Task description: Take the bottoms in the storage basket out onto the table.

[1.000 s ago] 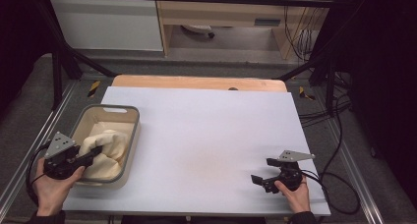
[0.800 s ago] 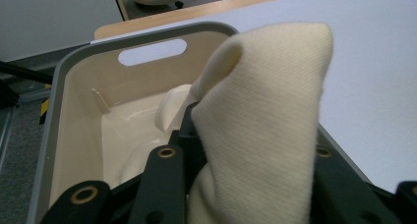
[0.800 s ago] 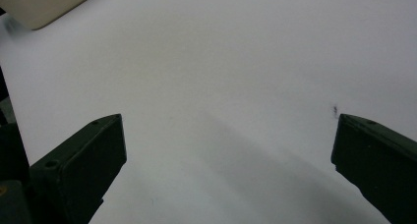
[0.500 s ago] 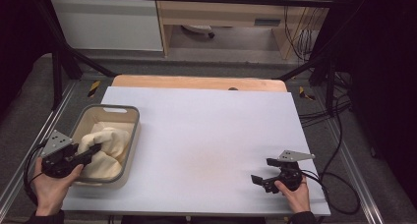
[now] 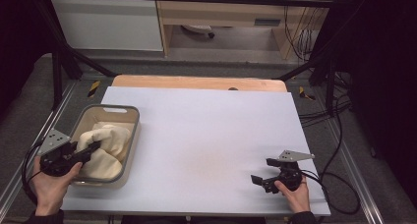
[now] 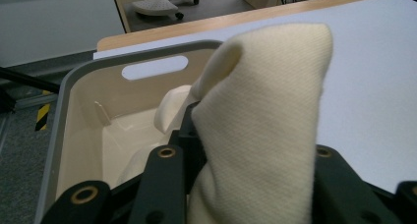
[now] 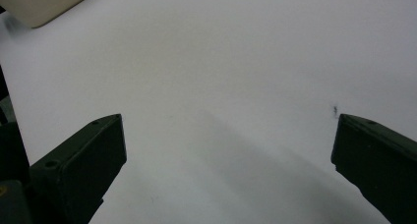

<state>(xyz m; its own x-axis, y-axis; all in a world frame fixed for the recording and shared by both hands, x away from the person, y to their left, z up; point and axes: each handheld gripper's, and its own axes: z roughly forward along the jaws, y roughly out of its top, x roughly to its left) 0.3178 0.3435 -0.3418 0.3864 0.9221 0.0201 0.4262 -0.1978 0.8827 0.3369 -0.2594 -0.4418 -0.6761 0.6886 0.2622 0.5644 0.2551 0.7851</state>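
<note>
A cream knitted cloth (image 5: 107,144) lies bunched in a beige bin with a grey rim (image 5: 105,108) at the table's left. My left gripper (image 5: 91,150) reaches over the bin's near-left wall and is shut on a fold of that cloth. In the left gripper view the cloth (image 6: 265,111) rises as a tall fold between the black jaws of the left gripper (image 6: 246,157), hiding the fingertips, with the bin (image 6: 64,91) behind it. My right gripper (image 5: 263,171) rests low over the white table near the front right; in the right gripper view the right gripper (image 7: 228,150) is open with nothing between its jaws.
The white tabletop (image 5: 206,130) stretches between both hands, with a wooden strip (image 5: 196,81) along its far edge. Cables (image 5: 339,150) trail off the right side. Metal frame rails (image 5: 59,71) stand left and behind. A corner of the bin (image 7: 44,3) lies far off.
</note>
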